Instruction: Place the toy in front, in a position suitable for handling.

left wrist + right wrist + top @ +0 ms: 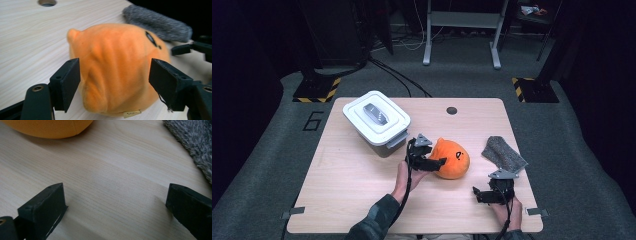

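Orange plush toy [117, 70] rests on tabletop [352, 195], beside lidded white bin [377, 120]. Left claw [113, 85] straddles plush, jaws spread, pads apparently clear of fabric: step reads as grasp or release. Right claw [115, 202] released, empty, near grey cloth [192, 147]. Next likely: clench, lift.

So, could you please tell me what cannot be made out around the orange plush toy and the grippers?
- Round orange plush toy: its label print is too small, left gripper view.
- White lidded plastic box: contents hidden by the lid, high view.
- Grey fuzzy cloth: cut off by the edge, right gripper view.
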The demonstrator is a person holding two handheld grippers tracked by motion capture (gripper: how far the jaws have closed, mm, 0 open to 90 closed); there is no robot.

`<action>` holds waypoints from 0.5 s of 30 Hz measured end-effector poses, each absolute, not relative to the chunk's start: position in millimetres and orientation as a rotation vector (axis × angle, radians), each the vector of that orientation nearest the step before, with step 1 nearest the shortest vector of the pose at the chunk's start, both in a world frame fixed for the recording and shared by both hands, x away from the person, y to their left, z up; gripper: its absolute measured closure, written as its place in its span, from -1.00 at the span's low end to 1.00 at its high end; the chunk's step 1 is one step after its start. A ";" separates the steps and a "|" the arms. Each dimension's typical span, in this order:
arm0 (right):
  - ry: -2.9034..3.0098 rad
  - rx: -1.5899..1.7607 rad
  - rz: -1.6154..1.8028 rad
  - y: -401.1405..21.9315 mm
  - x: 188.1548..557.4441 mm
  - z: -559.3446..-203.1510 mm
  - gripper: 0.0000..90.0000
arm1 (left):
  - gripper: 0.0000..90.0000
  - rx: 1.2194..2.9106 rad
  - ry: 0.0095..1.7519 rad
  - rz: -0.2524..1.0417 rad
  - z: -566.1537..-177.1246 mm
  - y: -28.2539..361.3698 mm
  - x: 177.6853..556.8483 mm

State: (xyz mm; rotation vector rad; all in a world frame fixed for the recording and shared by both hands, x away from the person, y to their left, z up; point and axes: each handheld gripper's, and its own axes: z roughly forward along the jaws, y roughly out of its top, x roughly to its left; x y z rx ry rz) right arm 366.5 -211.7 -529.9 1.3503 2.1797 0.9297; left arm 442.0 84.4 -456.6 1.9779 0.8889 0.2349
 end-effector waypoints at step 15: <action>2.178 1.350 0.928 -211.6 366.5 -530.0 -0.96 | 0.58 2.063 0.879 0.286 -468.4 71.1 434.4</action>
